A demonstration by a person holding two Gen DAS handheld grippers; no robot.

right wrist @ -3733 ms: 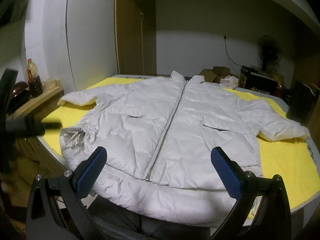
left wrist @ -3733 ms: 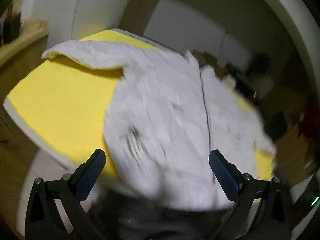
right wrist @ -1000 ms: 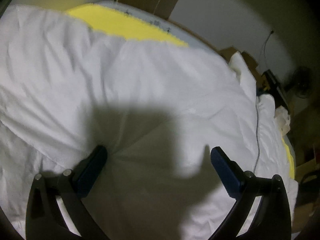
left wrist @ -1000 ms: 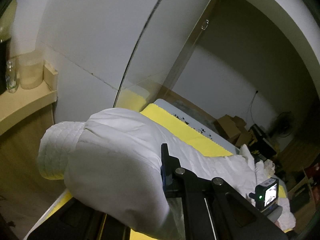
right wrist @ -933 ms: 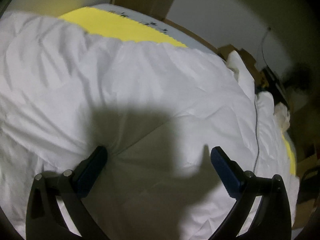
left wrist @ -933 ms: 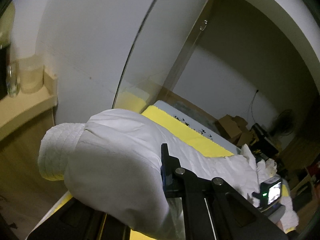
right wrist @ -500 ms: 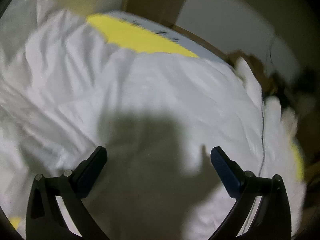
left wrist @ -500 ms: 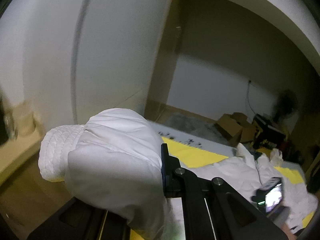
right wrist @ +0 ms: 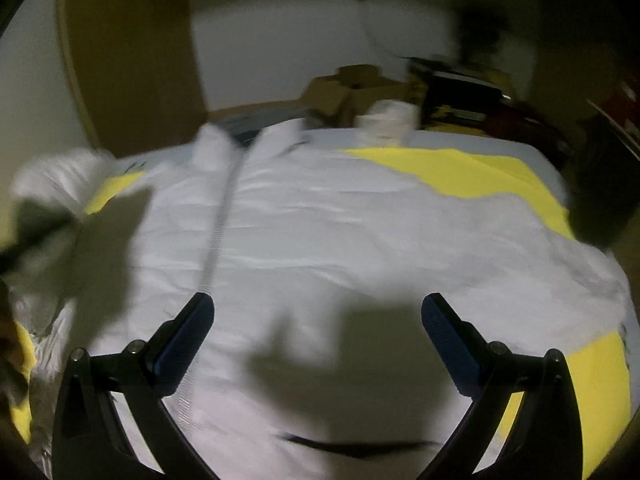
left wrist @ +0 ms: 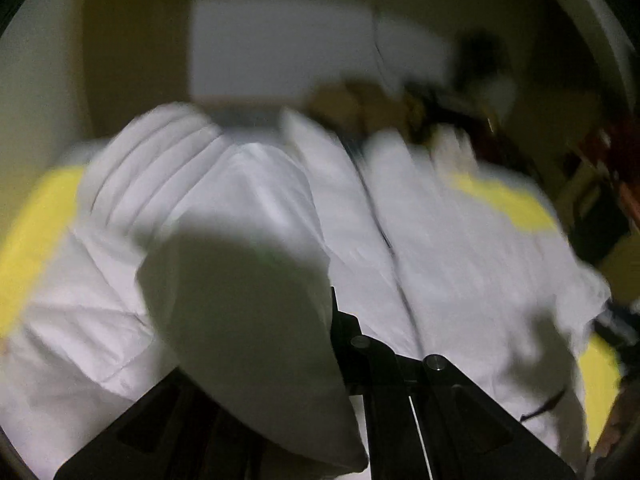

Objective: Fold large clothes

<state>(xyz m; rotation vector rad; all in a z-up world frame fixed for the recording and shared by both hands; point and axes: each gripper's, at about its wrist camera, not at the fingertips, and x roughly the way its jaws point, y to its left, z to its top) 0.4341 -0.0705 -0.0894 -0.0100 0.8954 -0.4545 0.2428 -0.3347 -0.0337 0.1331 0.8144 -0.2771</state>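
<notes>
A white puffer jacket (right wrist: pixel 360 232) lies front up on a yellow-covered table (right wrist: pixel 472 172), its zip (right wrist: pixel 218 232) running down the middle. My left gripper (left wrist: pixel 320 320) is shut on the jacket's left sleeve (left wrist: pixel 224 240) and holds it lifted over the jacket body (left wrist: pixel 460 240); the ribbed cuff (left wrist: pixel 144 168) sticks out past the jaws. My right gripper (right wrist: pixel 318 332) is open and empty, just above the jacket's right half, with its blue pads (right wrist: pixel 184 340) wide apart. The lifted sleeve also shows blurred at the left of the right wrist view (right wrist: pixel 52 184).
Cardboard boxes (right wrist: pixel 348 88) and dark clutter (right wrist: pixel 460 96) stand behind the table's far edge. A wooden cabinet door (right wrist: pixel 128 60) stands at the back left. The yellow cover (left wrist: pixel 504 200) shows beyond the jacket's right shoulder and at the left edge (left wrist: pixel 28 240).
My left gripper has swung the held sleeve from the table's left side in over the jacket body. My right gripper has pulled back and moved right, now over the right half.
</notes>
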